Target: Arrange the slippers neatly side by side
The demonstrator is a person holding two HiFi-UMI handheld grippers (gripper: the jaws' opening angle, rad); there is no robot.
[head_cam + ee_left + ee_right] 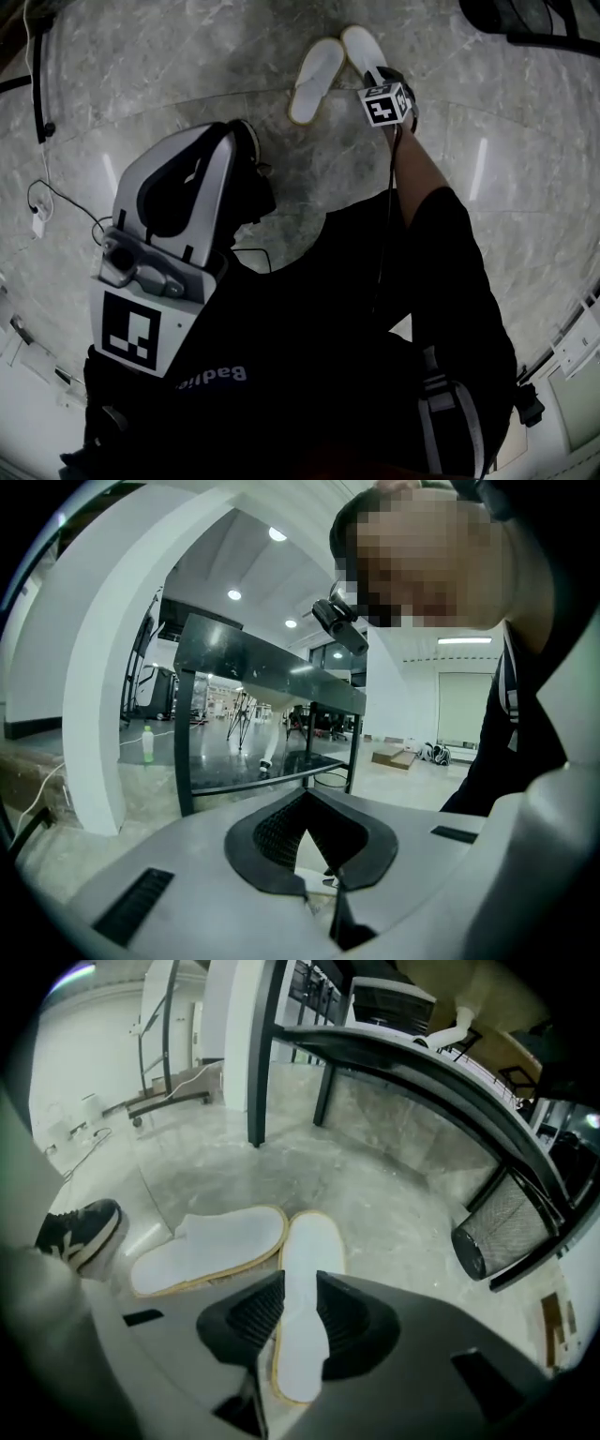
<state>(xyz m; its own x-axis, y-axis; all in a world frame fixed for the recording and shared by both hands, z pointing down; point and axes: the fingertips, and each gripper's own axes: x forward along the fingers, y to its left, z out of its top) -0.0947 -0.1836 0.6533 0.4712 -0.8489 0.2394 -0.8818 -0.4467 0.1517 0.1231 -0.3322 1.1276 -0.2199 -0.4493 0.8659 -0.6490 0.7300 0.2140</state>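
- One slipper point(309, 1241): white, tan-edged, lying flat, running lengthwise between the right gripper's point(300, 1279) parted jaws.
- Other slipper point(211, 1249): same look, flat, just left of those jaws, angled away, the far ends nearly touching.

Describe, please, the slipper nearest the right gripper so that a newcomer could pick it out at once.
On the grey marble floor, the wanted slipper is white and runs straight between the right gripper's open tongs. Its white neighbour slants away toward a black sneaker.
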